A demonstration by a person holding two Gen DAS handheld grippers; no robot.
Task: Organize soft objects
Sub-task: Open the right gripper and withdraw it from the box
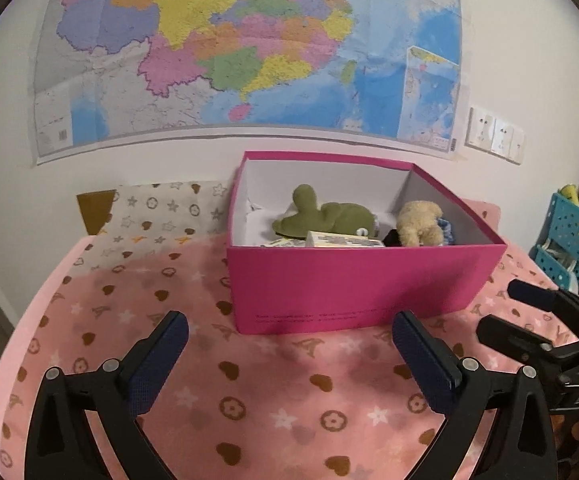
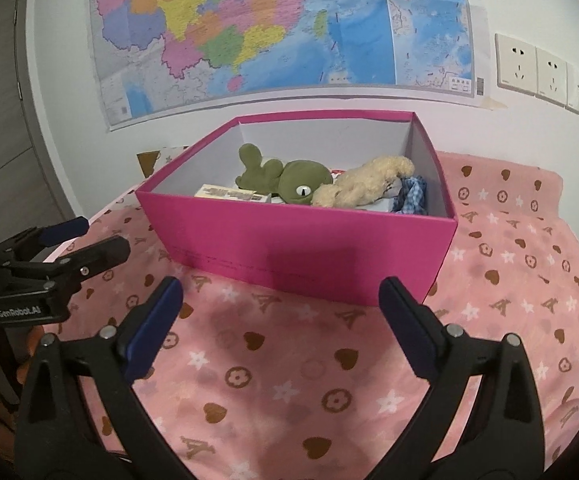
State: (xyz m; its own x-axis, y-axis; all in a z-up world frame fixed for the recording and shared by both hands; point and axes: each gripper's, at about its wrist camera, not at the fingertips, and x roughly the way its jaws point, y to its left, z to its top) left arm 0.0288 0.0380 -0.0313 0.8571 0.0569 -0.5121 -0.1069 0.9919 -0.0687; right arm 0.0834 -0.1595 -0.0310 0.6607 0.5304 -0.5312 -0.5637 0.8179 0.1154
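Note:
A pink box (image 1: 353, 280) (image 2: 289, 248) stands open on a pink patterned blanket (image 1: 249, 380) (image 2: 289, 380). Inside lie a green plush frog (image 1: 321, 216) (image 2: 285, 174), a beige plush toy (image 1: 419, 222) (image 2: 365, 186), a blue checked cloth (image 2: 411, 196) and a small printed carton (image 1: 343, 239) (image 2: 229, 192). My left gripper (image 1: 289, 336) is open and empty, in front of the box. My right gripper (image 2: 281, 300) is open and empty, also in front of the box. Each gripper shows in the other's view, the right gripper (image 1: 529, 312) and the left gripper (image 2: 77, 236).
A large map (image 1: 249, 52) (image 2: 281, 28) hangs on the wall behind. Wall sockets (image 1: 493, 134) (image 2: 537, 70) sit to the right. A blue perforated rack (image 1: 569, 236) stands at the far right. A door (image 2: 5, 100) is at the left.

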